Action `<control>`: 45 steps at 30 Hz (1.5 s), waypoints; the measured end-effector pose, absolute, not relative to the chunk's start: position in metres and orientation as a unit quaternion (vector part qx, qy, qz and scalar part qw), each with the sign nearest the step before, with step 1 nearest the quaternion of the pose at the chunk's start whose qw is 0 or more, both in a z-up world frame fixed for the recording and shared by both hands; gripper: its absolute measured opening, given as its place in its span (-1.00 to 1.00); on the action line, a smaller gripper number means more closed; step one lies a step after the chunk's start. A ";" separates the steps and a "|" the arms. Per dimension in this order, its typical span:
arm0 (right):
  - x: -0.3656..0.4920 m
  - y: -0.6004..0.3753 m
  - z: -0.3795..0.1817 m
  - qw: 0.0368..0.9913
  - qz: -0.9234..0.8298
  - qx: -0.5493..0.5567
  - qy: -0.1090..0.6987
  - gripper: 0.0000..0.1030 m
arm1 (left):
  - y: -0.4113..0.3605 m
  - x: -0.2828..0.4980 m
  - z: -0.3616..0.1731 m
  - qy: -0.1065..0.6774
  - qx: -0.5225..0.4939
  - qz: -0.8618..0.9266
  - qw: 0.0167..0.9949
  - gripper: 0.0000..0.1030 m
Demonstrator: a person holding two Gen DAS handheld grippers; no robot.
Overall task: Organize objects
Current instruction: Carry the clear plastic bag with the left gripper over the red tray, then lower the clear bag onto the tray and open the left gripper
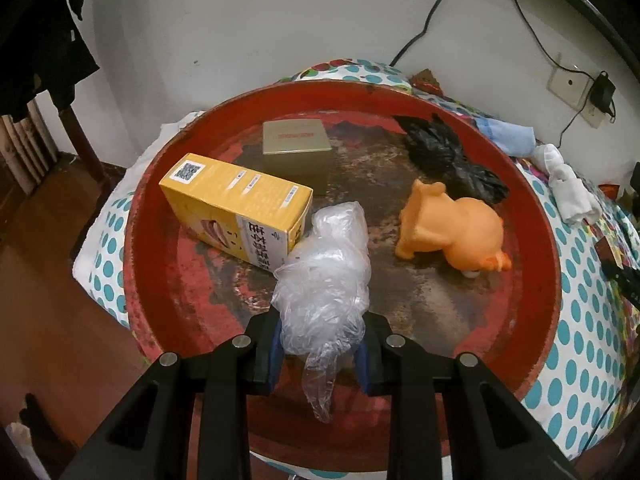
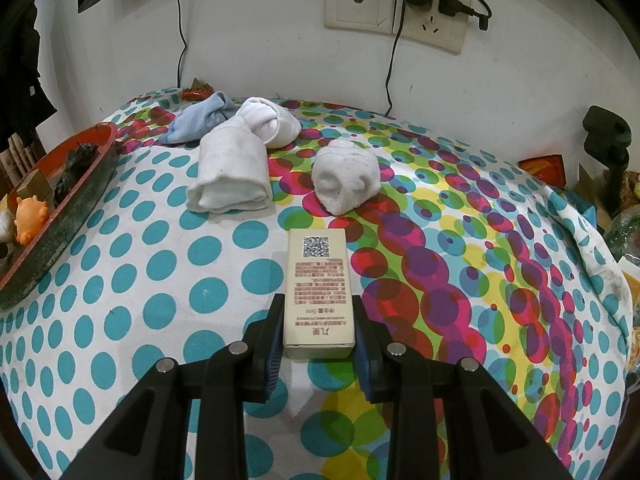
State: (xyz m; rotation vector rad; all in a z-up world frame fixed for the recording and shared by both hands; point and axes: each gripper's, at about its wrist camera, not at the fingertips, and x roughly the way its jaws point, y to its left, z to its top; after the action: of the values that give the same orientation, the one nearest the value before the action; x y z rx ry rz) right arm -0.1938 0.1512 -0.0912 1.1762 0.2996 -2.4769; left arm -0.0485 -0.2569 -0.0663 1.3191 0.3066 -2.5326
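In the left wrist view my left gripper (image 1: pixel 319 350) is shut on a crumpled clear plastic bag (image 1: pixel 326 276), held over the worn red round tray (image 1: pixel 168 152). In the tray lie a yellow carton (image 1: pixel 236 204), a gold box (image 1: pixel 296 148), an orange toy animal (image 1: pixel 452 228) and a black plastic bag (image 1: pixel 452 160). In the right wrist view my right gripper (image 2: pixel 318 350) is shut on a slim cream box (image 2: pixel 319 292) with a QR code, above the dotted cloth (image 2: pixel 160 264).
Rolled white socks (image 2: pixel 232 168) (image 2: pixel 346 176) (image 2: pixel 272 120) and a blue sock (image 2: pixel 200 120) lie on the cloth toward the wall. The red tray (image 2: pixel 86 184) sits at the left edge of the right wrist view. A wall socket (image 2: pixel 394 8) with cables hangs behind. Clutter lies at far right.
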 end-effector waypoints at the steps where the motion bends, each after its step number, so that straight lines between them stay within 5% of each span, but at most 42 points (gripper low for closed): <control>1: -0.193 0.150 -0.091 0.191 -0.881 0.419 0.107 -0.41 | -0.258 -0.049 -0.067 0.108 0.456 -0.873 0.133 -0.50; 7: -0.193 0.149 -0.091 0.191 -0.881 0.419 0.107 -0.41 | -0.258 -0.046 -0.066 0.111 0.452 -0.875 0.132 -0.43; 14: -0.192 0.150 -0.091 0.190 -0.882 0.418 0.108 -0.40 | -0.259 -0.045 -0.063 0.113 0.446 -0.877 0.135 0.02; 27: -0.191 0.149 -0.091 0.169 -0.886 0.422 0.092 -0.42 | -0.255 -0.040 -0.050 0.103 0.423 -0.891 0.128 0.47; 37: -0.180 0.140 -0.089 0.109 -0.892 0.435 0.066 -0.42 | -0.254 -0.040 -0.050 0.102 0.424 -0.892 0.122 0.51; 45: -0.156 0.114 -0.075 0.114 -0.889 0.438 0.077 -0.43 | -0.257 -0.039 -0.046 0.085 0.425 -0.893 0.126 0.77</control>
State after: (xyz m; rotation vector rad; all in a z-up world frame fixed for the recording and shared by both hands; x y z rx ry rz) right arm -0.1557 0.1141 -0.0746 1.2830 0.2249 -2.6054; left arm -0.0387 -0.2575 -0.0455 1.2362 0.2471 -2.5992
